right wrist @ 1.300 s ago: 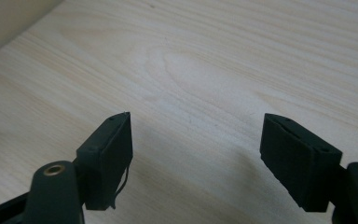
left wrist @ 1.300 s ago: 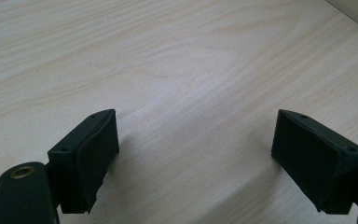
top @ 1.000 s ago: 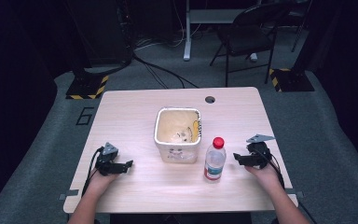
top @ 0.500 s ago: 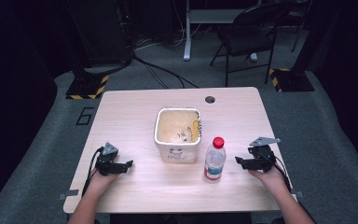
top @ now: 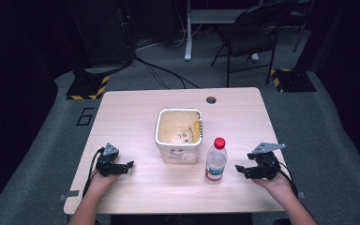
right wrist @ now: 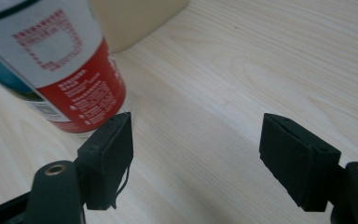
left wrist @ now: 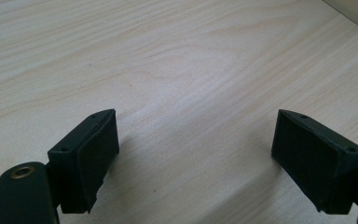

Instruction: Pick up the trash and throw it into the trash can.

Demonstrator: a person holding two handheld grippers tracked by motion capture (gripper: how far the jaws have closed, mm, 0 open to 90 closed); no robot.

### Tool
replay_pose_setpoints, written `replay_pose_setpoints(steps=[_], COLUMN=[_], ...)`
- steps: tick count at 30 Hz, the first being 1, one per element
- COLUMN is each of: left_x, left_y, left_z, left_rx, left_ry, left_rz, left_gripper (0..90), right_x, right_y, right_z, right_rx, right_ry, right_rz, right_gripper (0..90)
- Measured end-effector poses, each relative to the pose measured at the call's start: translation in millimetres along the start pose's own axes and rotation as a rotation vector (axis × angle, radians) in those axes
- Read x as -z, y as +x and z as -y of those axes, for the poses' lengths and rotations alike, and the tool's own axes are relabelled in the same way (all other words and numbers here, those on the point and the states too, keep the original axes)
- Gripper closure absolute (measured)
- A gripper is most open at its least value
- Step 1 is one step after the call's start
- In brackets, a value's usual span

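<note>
Since a second ago, the right gripper (top: 243, 170) has dropped lower and slid slightly back toward the near edge of the table (top: 136, 105), while the left gripper (top: 127, 166) has stayed where it was, as have the bottle and tub. From the high view, the right gripper rests in the person's right hand (top: 275, 182) just right of the water bottle (top: 215, 160), its jaws aimed leftward at the bottle but apart from it. In the right gripper view its jaws stand wide open with bare wood between them; the bottle's red and white label (right wrist: 65, 70) shows just beyond and to the left of the left-hand jaw, not between the two. The bottle stands upright, long axis vertical, red cap (top: 220, 143) on top, just beside the right front corner of the cream tub (top: 178, 136), which sits near the table's middle with its open mouth upward. The left gripper lies low over the table's left front part, held by the left hand (top: 99, 180), pointing right toward the tub and well apart from it. In the left gripper view its jaws are also spread wide, holding nothing, only wood grain between them, with a pale corner of the tub (left wrist: 354, 11) at the upper right.
</note>
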State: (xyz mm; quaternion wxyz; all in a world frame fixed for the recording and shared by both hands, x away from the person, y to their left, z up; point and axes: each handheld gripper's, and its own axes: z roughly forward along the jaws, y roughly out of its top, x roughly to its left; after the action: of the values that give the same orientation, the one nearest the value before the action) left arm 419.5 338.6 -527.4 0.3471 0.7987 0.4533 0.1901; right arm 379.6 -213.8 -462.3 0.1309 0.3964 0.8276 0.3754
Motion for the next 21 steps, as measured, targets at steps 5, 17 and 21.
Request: replay_pose_setpoints(steps=[5,17,21], left_x=[0.0,0.0,0.0], left_y=[0.0,-0.1,-0.2], left_z=[0.0,0.0,0.1], left_rx=[0.0,0.0,0.001], left_ry=[0.0,0.0,0.0], left_rz=[0.0,-0.001,-0.001], left_gripper=[14.7,14.6,14.6], right_x=[6.9,12.4,13.1], right_y=[8.0,26.1,31.9], right_z=[-1.0,-7.8,-11.3], right_rx=[0.021,0.06,0.07], right_ry=[-0.016,-0.036,-0.048], right_rz=[-0.053,-0.119,-0.14], right_gripper=[25.4,22.6,22.0])
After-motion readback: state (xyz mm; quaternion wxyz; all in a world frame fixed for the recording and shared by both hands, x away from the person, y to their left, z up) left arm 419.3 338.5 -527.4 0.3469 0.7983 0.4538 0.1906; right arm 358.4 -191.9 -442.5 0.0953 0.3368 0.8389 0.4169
